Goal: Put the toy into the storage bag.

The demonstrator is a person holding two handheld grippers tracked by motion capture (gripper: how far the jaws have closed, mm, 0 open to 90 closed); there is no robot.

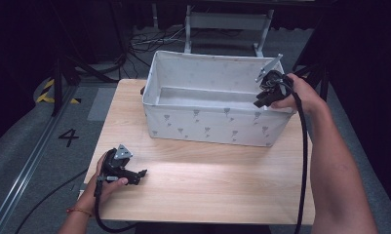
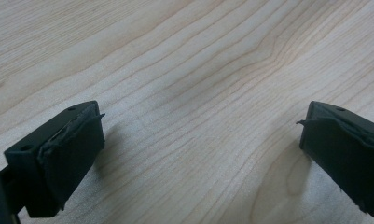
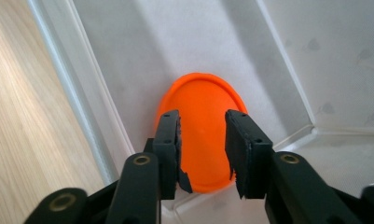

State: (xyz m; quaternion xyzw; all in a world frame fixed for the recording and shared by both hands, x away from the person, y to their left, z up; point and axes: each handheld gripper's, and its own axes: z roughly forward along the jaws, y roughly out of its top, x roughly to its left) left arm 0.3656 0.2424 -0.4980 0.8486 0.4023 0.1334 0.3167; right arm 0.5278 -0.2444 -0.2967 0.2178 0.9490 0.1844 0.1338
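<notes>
Nearest the person, the left gripper [image 1: 140,174] rests low on the wooden surface [image 1: 207,180] by its front left corner, well apart from everything else. Its jaws are spread wide, with nothing but bare wood grain between them, so it looks idle.

Farther back stands the white fabric bin [image 1: 207,126], open at the top, taking up the far half of the surface. The right gripper [image 1: 259,103] hangs over the bin's right end, pointing down inside.

In the right gripper view, an orange disc [image 3: 201,116] lies on the bin's floor against the wall, near a corner. The right gripper's [image 3: 202,149] jaws are part-way apart above it, released and holding nothing; the disc shows in the gap between them.

By my reading the disc is already in the bin and let go, so the placing seems done. What is left is to lift the right gripper clear.
</notes>
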